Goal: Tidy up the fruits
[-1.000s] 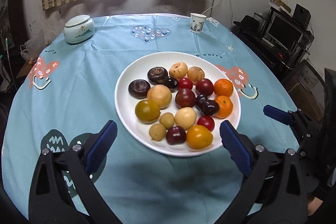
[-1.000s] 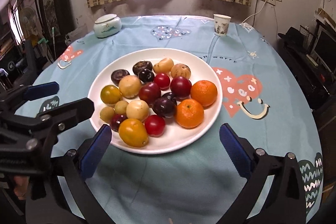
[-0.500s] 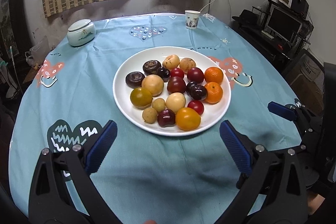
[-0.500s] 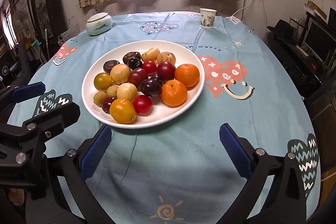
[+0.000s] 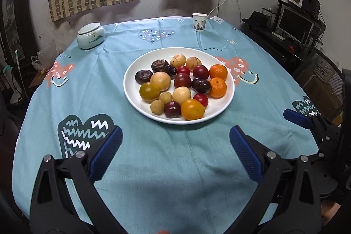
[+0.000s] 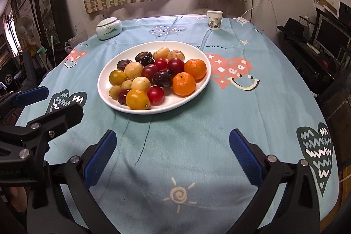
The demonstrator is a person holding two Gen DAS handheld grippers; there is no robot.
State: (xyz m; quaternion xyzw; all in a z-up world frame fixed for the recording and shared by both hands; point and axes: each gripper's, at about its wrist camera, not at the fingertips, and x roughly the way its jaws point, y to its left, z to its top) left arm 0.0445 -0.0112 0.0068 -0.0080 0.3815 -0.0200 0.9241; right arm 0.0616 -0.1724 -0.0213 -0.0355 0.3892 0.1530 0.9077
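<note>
- Hovering low over the near part of the desk, both tools sit short of the plate, which serves as the landmark for every position below.
- Left tool: released, blue pads spread wide, nothing between them. The plate lies straight ahead of it, apart from the pads.
- Right tool: released likewise, empty. The plate lies ahead and to its left.
- Task items: all fruit is on the plate, packed close, many pieces touching.
  - Near rim: one yellow-orange fruit, a dark cherry just left of it, a red tomato just behind it.
  - Right side of plate: two oranges, one behind the other.
  - Left side of plate: a yellow-green fruit and two dark brown rounds.
  - Centre: plums, pale round fruit and small tan longans, closely bunched.
- Deciding relation: the fruit is round, so no long axis constrains the closing direction; approach side is what matters. The oranges sit on the side of the plate toward the right tool, the dark rounds and yellow-green fruit toward the left tool. The near-rim yellow-orange fruit is about equally reachable, slightly favouring the left tool, which faces the plate squarely.
- Judgement: no fruit is gripped, so sorting is unstarted or between picks.
- Risk: tight packing means a pad entering beside one piece may push its neighbours; rim pieces offer the clearest entry.
- Off-plate items: a lidded jar far left of the plate and a paper cup far behind it, both well apart.
</note>
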